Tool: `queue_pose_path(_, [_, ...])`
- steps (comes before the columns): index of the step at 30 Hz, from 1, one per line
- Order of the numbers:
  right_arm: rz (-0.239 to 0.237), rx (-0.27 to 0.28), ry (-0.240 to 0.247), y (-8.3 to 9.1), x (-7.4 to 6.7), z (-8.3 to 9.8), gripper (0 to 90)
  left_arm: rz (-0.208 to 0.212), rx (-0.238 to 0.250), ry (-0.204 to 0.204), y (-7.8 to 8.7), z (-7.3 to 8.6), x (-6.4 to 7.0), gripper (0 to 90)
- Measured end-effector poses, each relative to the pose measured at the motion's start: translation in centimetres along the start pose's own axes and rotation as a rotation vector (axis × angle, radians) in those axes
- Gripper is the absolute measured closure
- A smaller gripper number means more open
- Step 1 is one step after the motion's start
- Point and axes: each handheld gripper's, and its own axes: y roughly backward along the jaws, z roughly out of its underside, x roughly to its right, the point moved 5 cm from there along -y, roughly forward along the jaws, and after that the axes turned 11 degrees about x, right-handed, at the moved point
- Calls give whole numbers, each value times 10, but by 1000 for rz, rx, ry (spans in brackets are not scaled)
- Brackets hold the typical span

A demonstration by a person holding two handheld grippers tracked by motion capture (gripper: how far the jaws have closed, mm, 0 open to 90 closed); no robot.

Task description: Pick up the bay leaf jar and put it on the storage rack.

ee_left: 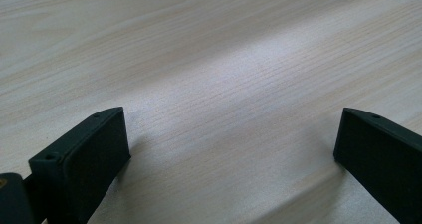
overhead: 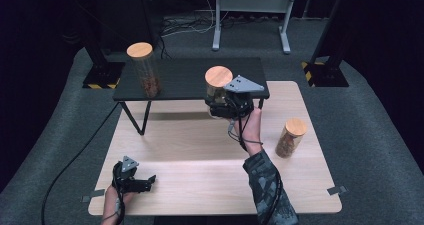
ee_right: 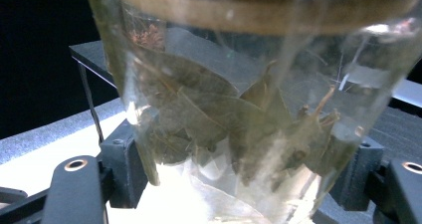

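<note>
Held jar (ee_right: 259,109): clear glossy glass, smooth — dry matt leaves inside.
Its lid (overhead: 218,76): pale wood, smooth, flat matt finish.
Right tongs (overhead: 226,106): black matt plastic, with a grey matt plate on top.
Left tongs (ee_left: 231,149): black plastic pads, finely grained and dull.
Desk (ee_left: 209,59): light wood with a fine straight grain — soft satin sheen where light falls.
Shelf (overhead: 185,77): dark matt board on thin black metal legs.
Floor (overhead: 380,150): grey carpet, rough and fibrous.
Sleeve (overhead: 267,185): patterned cloth, matt.
</note>
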Motion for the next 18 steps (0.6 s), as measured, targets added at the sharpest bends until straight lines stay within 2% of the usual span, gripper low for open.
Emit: queue_pose_path(18, [10, 10, 17, -6, 5, -24, 248, 0, -1, 0, 0, 0, 0, 0])
